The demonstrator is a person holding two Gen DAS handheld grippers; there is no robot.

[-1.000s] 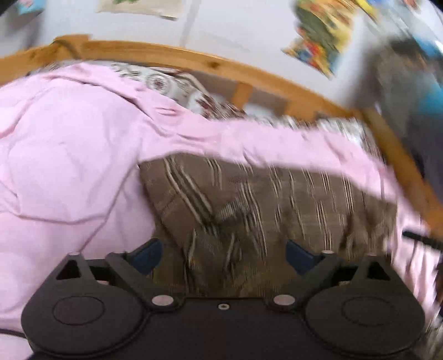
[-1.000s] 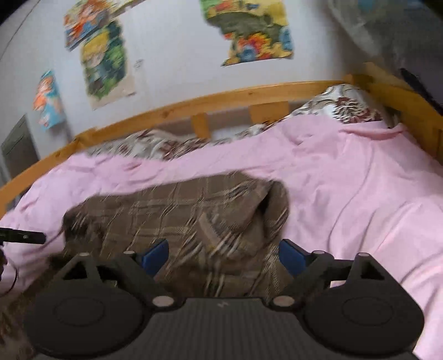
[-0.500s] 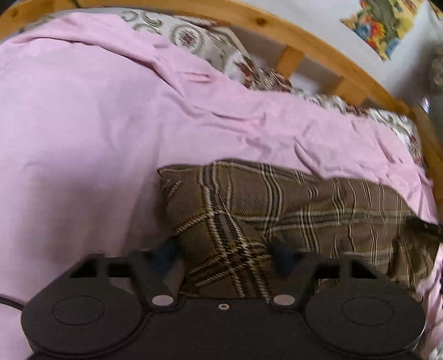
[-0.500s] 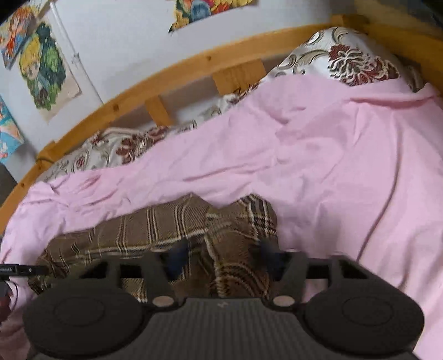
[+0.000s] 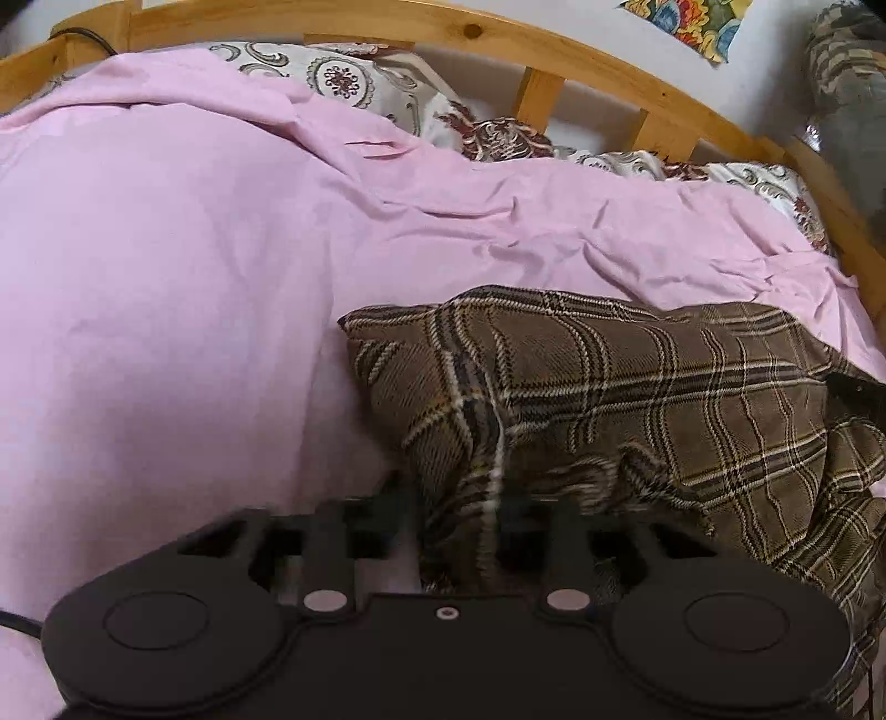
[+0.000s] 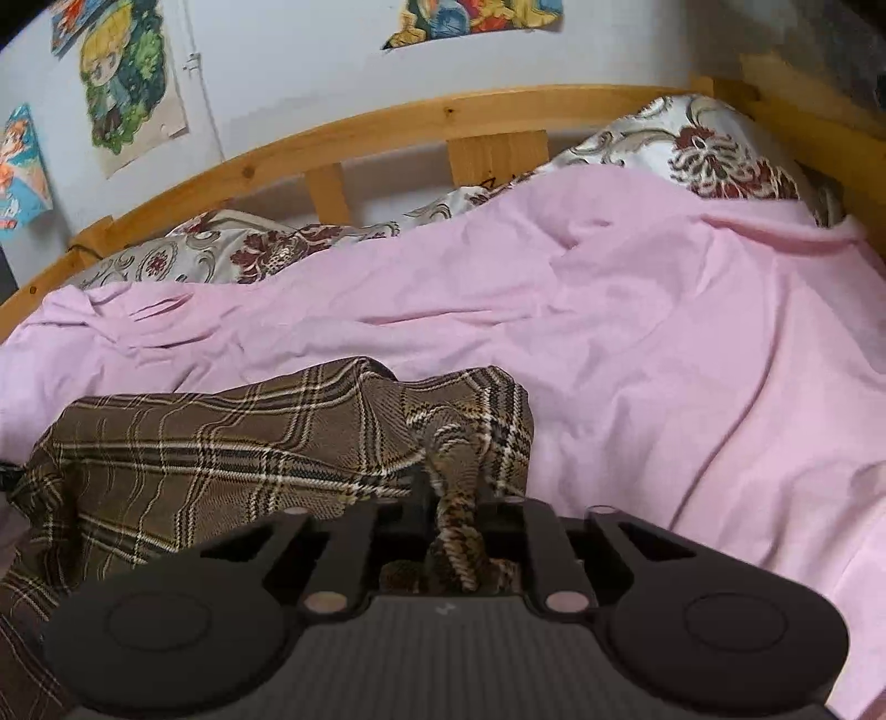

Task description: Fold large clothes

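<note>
Brown plaid garment [image 5: 637, 399] lying bunched on the pink duvet [image 5: 166, 277] of a wooden-framed bed [image 5: 498, 39], filling the lower right of the left wrist view and the lower left of the right wrist view [image 6: 210, 459].

Right tongs [image 6: 455, 498] at bottom centre of their frame, narrowed onto a twisted rope of plaid cloth that runs up between the pads; jaws just closing further, fabric clearly pinched. Left tongs [image 5: 476, 515] at bottom centre of theirs, straddling a gathered edge of the same garment; jaws part-way in and just eased a little wider, fingers smeared by blur, so impossible to tell whether pads press the cloth or merely flank it.

Step in hand, by the look of it: taking hold of two near edge points of the garment, ahead of spreading or the first fold. Little of the folding done yet, judging by the rumpled heap.

Next move likely calls for a firm pinch on the left side first, then lifting both holds together and drawing them apart to pull the cloth taut and flat. Risk: grabbing duvet along with the plaid, or the thick bunch slipping out.
</note>
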